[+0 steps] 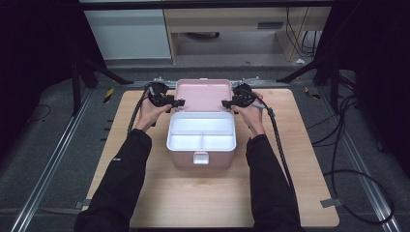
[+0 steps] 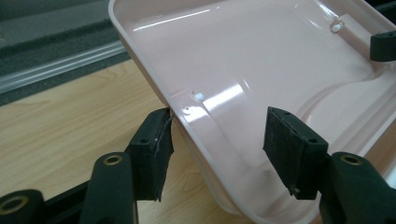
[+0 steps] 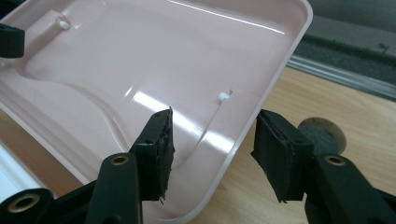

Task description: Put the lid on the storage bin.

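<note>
At the back of the table, both grippers, left (image 1: 175,102) and right (image 1: 227,103), straddle the pink lid's (image 1: 203,94) side rims with jaws spread; closing evenly would likely prevent twisting.

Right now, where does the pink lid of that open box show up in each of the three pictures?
High view: the pink lid lies open behind the white tray, top centre of the table.
Left gripper view: its inside spans the upper right, its rim between the open jaws.
Right gripper view: its inside spans the upper left, its rim between the open jaws.
Shared landmark: the lid's rounded rim.
</note>
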### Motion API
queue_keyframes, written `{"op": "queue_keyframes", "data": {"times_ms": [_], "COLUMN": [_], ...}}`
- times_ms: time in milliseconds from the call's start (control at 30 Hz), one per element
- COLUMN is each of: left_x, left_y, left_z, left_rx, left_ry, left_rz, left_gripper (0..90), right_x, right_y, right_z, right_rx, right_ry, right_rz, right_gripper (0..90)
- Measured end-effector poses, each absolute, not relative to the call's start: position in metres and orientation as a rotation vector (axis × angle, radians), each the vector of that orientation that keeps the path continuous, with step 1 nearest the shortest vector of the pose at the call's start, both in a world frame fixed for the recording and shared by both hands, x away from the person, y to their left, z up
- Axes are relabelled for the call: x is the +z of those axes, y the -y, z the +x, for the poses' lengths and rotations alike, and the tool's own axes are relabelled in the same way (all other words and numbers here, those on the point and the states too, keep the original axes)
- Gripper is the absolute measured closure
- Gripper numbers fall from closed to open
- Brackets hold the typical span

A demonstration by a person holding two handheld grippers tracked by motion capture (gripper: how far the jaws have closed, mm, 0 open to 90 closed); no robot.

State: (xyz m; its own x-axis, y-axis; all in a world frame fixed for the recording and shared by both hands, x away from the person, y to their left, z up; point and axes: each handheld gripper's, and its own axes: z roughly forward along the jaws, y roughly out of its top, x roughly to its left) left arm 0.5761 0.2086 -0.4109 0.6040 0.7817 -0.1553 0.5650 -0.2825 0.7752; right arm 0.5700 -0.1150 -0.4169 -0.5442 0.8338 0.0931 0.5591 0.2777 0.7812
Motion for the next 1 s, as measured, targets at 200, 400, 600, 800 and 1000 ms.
{"op": "queue_keyframes", "data": {"times_ms": [200, 400, 600, 800, 1000], "left_x": [-0.396, -0.383, -0.373, -0.364, -0.354], "left_y": [-0.21, -0.213, -0.213, -0.212, -0.212], "left_z": [0.568, 0.56, 0.551, 0.543, 0.533], "left_rx": [0.365, 0.384, 0.401, 0.409, 0.425], "left_ry": [-1.034, -1.004, -0.984, -0.961, -0.933], "left_rz": [1.96, 1.958, 1.964, 1.958, 1.966], "left_gripper": [44.6, 44.6, 45.9, 47.5, 47.8], "right_x": [-0.404, -0.391, -0.381, -0.368, -0.356], "right_y": [0.116, 0.116, 0.117, 0.121, 0.124], "right_z": [0.564, 0.558, 0.55, 0.541, 0.531], "right_rx": [1.185, 1.22, 1.23, 1.242, 1.254], "right_ry": [-2.166, -2.137, -2.125, -2.108, -2.091], "right_rz": [1.241, 1.227, 1.203, 1.175, 1.148], "right_gripper": [49.1, 49.2, 49.7, 50.8, 52.3]}}
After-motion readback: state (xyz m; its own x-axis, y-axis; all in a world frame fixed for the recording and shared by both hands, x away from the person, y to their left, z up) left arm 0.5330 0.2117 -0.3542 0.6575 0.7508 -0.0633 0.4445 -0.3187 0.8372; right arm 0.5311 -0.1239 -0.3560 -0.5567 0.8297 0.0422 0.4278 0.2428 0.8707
